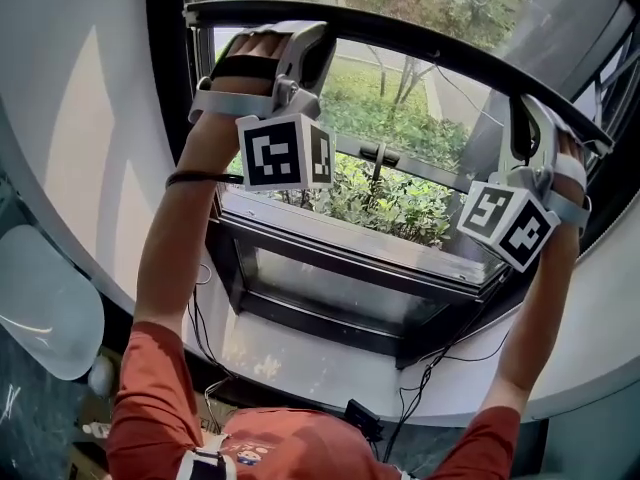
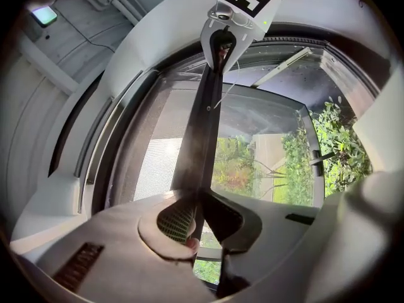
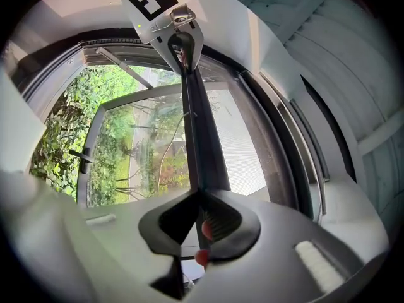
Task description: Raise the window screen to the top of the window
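On my feed, a dark-framed window (image 1: pixel 330 268) sits in a curved white wall (image 1: pixel 80 118), with a white sill (image 1: pixel 300 353) beneath it. Daylight comes in through the glass. Outside I see green bushes (image 1: pixel 395 203) and a lawn (image 1: pixel 365 78). Thin black cables (image 1: pixel 415 388) hang below the sill.

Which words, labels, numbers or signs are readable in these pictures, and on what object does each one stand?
None can be read.
The left marker cube and right marker cube show only black-and-white square patterns, no letters.
The shirt patch is too small to read.
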A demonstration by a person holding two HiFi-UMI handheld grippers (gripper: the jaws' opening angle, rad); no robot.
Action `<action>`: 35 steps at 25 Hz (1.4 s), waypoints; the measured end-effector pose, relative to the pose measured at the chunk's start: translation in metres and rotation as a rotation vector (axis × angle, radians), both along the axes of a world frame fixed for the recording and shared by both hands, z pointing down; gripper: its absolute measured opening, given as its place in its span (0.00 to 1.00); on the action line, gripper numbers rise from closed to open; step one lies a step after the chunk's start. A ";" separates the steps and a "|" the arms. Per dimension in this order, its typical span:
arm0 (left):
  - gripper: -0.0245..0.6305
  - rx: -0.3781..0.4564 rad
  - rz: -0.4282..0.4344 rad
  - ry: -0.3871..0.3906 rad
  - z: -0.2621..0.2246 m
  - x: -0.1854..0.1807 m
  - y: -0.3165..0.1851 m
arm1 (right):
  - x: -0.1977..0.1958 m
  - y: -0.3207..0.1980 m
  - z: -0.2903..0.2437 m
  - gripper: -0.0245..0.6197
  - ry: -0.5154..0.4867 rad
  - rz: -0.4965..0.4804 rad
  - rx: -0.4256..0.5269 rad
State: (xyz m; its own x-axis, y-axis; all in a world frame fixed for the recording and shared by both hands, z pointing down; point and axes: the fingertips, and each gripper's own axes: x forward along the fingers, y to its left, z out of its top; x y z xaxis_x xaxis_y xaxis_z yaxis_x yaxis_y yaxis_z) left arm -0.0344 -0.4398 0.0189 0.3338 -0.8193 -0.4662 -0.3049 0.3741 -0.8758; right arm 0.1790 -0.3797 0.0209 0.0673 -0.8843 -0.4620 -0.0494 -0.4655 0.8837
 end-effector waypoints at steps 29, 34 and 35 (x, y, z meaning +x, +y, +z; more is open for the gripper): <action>0.11 0.135 -0.026 0.027 -0.130 0.000 0.000 | 0.000 -0.002 -0.129 0.10 0.069 0.047 0.132; 0.11 0.153 -0.038 0.022 -0.148 -0.001 -0.005 | 0.001 -0.005 -0.147 0.10 0.082 0.070 0.143; 0.11 0.152 -0.032 0.027 -0.151 -0.001 -0.004 | 0.001 -0.005 -0.150 0.10 0.086 0.075 0.144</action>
